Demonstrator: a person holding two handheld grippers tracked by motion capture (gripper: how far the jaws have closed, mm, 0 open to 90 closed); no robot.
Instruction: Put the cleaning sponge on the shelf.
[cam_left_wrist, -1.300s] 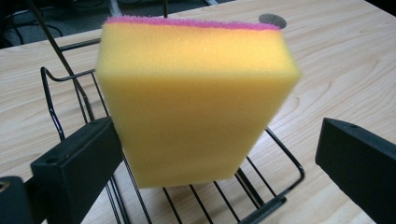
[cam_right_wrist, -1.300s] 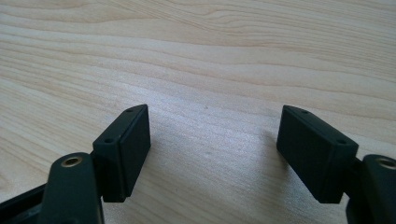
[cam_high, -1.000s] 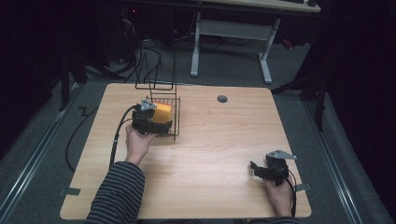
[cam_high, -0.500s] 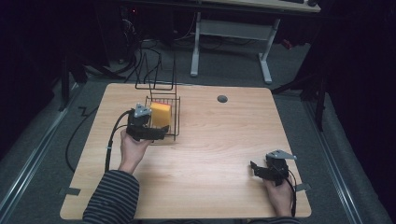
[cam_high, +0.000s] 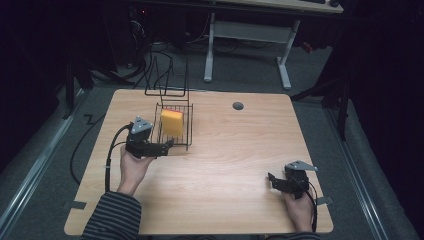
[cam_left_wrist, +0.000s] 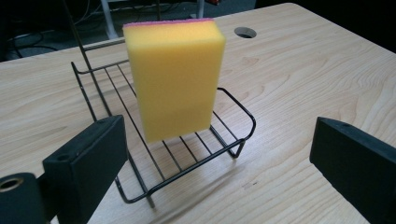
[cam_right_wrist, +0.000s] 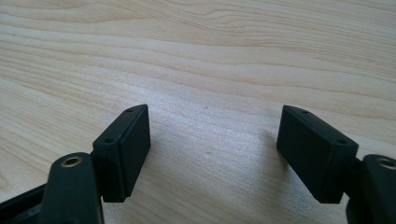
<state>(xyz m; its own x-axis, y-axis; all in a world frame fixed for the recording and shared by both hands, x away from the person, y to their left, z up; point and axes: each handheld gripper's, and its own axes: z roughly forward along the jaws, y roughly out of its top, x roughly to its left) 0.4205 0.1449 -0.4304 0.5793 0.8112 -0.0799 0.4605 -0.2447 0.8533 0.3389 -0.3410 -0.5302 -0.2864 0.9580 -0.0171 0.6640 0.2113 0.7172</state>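
Standing on end in the wire rack (cam_high: 172, 131) was the yellow sponge (cam_high: 171, 123), left gripper (cam_high: 166, 146) just beside the rack's near edge — jaws wide, just been closing, nothing between them, right gripper (cam_high: 273, 181) well apart from the rack — jaws wide, empty, over the table (cam_high: 240, 150).

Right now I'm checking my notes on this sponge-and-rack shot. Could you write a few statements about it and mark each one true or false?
1. The yellow sponge stands upright on the wire rack. True.
2. The left gripper is clamped on the sponge. False: its jaws stand apart, clear of the sponge, and have just been closing a little with nothing between them.
3. The right gripper holds a cup. False: it is open over bare table.
4. The sponge has a pink layer on top. True.
5. The rack sits at the table's right edge. False: in the high view it is on the left half.
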